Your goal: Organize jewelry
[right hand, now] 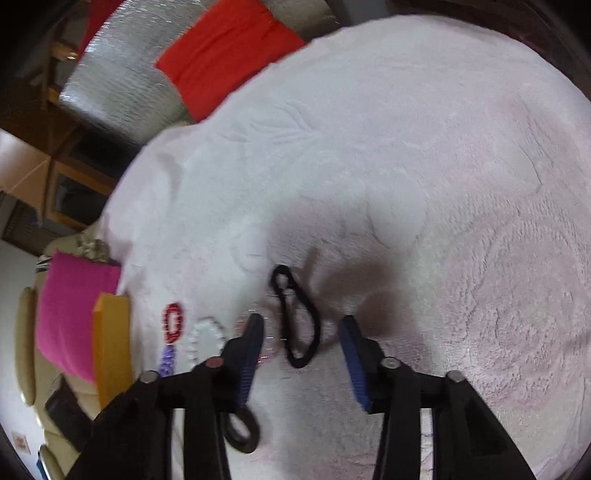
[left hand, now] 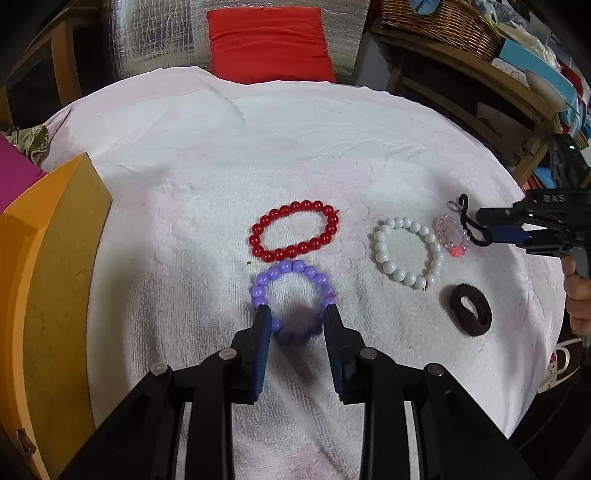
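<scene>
A purple bead bracelet (left hand: 284, 266) lies on the white towel (left hand: 295, 147). My left gripper (left hand: 297, 314) stands open with its blue fingers on either side of the bracelet's near half. Just beyond it lies a red bead bracelet (left hand: 291, 251). To the right are a white bead bracelet (left hand: 379, 245), a small clear pink bead ring (left hand: 441, 225) and a thick black scrunchie (left hand: 458, 302). A thin black hair tie (right hand: 298, 363) lies flat between the parted fingers of my right gripper (right hand: 301, 326), which is open. In the left wrist view the right gripper (left hand: 491, 225) comes in from the right edge.
An orange box (left hand: 48, 277) stands at the towel's left edge, with pink cloth (right hand: 74, 317) behind it. A red cushion (left hand: 269, 40) lies beyond the far edge, and a wicker basket (left hand: 443, 22) sits on wooden shelves at the back right. A hand (left hand: 576, 295) holds the right gripper.
</scene>
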